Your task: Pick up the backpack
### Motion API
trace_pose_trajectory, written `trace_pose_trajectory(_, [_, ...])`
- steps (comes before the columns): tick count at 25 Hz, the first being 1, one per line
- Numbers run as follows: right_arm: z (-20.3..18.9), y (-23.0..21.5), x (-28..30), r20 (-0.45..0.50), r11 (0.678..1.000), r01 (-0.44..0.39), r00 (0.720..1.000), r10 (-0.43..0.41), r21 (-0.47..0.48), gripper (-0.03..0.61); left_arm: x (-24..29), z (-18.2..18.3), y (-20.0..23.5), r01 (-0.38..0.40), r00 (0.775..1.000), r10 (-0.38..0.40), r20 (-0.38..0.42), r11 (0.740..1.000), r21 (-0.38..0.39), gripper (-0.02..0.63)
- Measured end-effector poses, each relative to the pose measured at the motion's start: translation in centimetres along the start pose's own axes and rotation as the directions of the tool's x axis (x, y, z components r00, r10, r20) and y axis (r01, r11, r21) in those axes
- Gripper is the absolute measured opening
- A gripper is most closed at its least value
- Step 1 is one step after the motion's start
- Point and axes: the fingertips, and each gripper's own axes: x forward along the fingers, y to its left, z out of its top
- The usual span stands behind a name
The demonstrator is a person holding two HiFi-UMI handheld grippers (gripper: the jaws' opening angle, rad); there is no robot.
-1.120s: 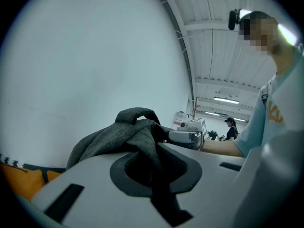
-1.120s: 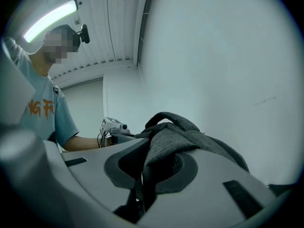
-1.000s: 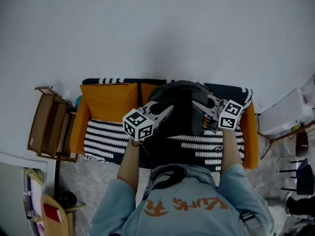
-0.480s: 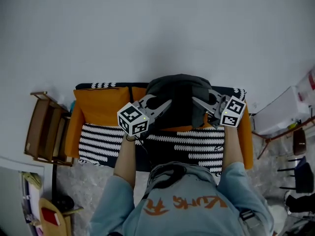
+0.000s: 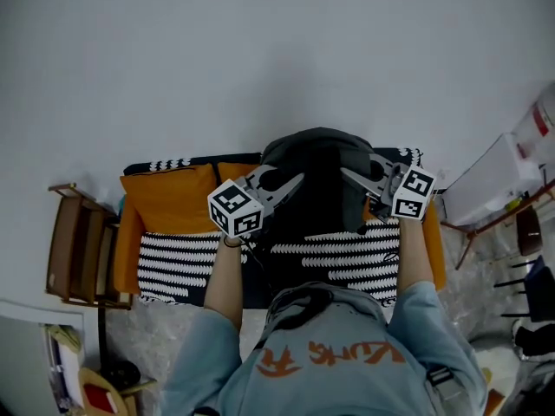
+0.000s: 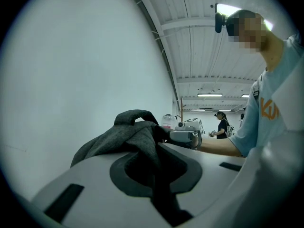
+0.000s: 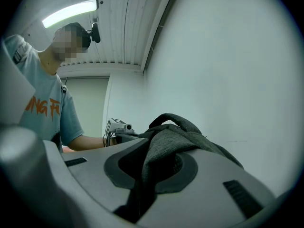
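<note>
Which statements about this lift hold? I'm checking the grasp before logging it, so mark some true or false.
The left gripper is shut on the dark grey backpack. True.
The right gripper is open and empty. False: its jaws clamp the backpack's fabric too.
The backpack lies flat on the floor. False: it is held up between both grippers, over the orange sofa.
An orange cushion sits on the sofa. True.

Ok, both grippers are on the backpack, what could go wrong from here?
Each gripper pinches only a fold of fabric: the left gripper and right gripper are shut on the grey backpack near its top, so it might slip out under its weight. The bag hangs between them; moving the hands apart unevenly could pull one fold free.
</note>
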Motion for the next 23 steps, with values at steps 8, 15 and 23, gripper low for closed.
trace_pose_trajectory(8, [-0.2,-0.3,-2.5,0.001,0.999,0.034,0.999,-0.034,-0.009,0.04,2.2,-0.4,-1.2,0.04,0.999,-0.04,-0.002,0.999,0.002,0.048])
trace_pose_trajectory(15, [0.2,-0.1,-3.1,0.02,0.999,0.045,0.999,-0.045,-0.011,0.04,2.5,0.0,-1.8,0.044,0.999,-0.044,-0.009,0.999,0.013,0.048])
trace_pose_trajectory(23, [1.2,0.7,-5.9,0.028,0.999,0.04,0.999,-0.04,-0.017,0.04,4.1,1.1,-4.3,0.041,0.999,-0.041,-0.012,0.999,0.015,0.048])
